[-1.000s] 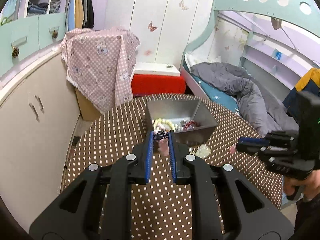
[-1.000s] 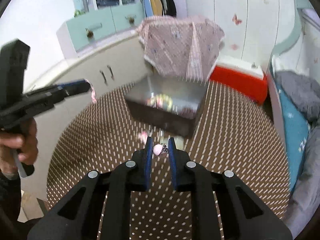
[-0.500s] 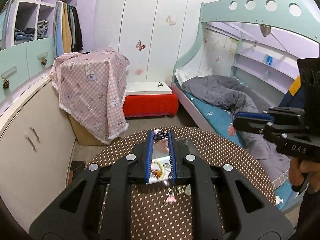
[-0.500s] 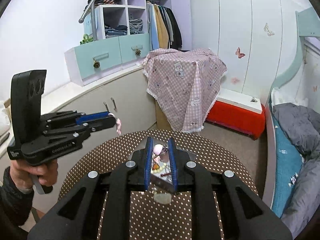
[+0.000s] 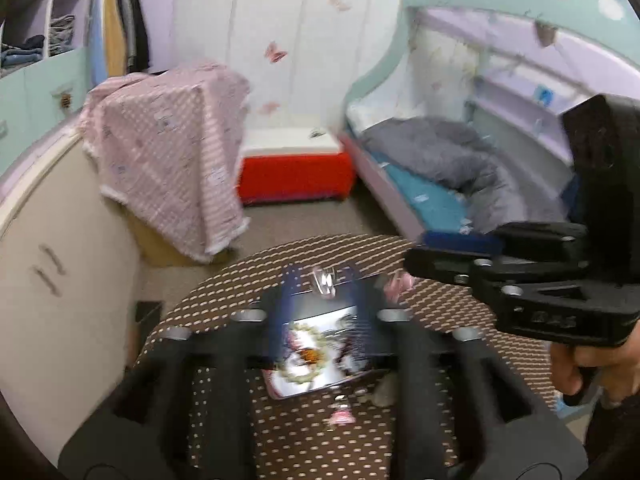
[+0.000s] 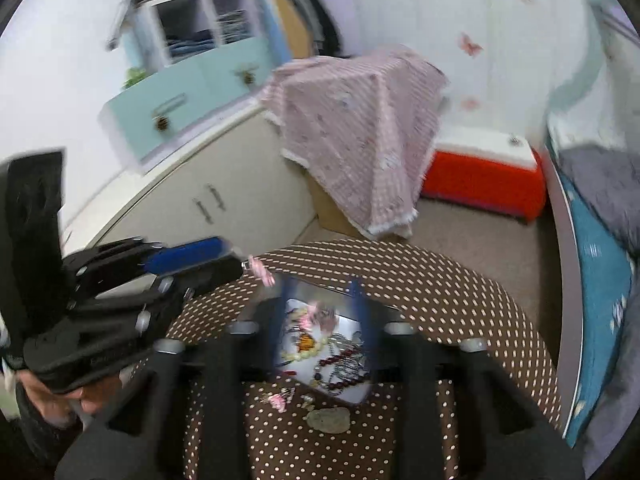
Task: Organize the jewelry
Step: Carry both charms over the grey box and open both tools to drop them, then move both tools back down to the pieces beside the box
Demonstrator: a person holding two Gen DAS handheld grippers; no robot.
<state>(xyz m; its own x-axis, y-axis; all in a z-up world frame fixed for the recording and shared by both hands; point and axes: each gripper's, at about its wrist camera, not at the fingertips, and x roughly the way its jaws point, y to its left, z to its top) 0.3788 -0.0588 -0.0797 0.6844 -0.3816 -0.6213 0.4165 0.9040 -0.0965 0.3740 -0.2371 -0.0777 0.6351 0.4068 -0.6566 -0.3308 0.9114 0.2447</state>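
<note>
Hovering above a round brown polka-dot table [image 6: 460, 280], both grippers are seen over a metal tray [image 6: 352, 394] heaped with beads and chains. The left gripper [image 5: 326, 280] is blurred by motion; its jaws are spread, and a small clear trinket [image 5: 325, 280] appears between the tips, though it cannot be told whether it is gripped. The right gripper [image 6: 320, 292] is likewise spread, a pink ornament [image 6: 314, 312] being seen between its fingers over the tray. On the near side of the tray, a pale pendant [image 6: 329, 420] and a pink piece [image 6: 278, 400] are laid on the cloth.
</note>
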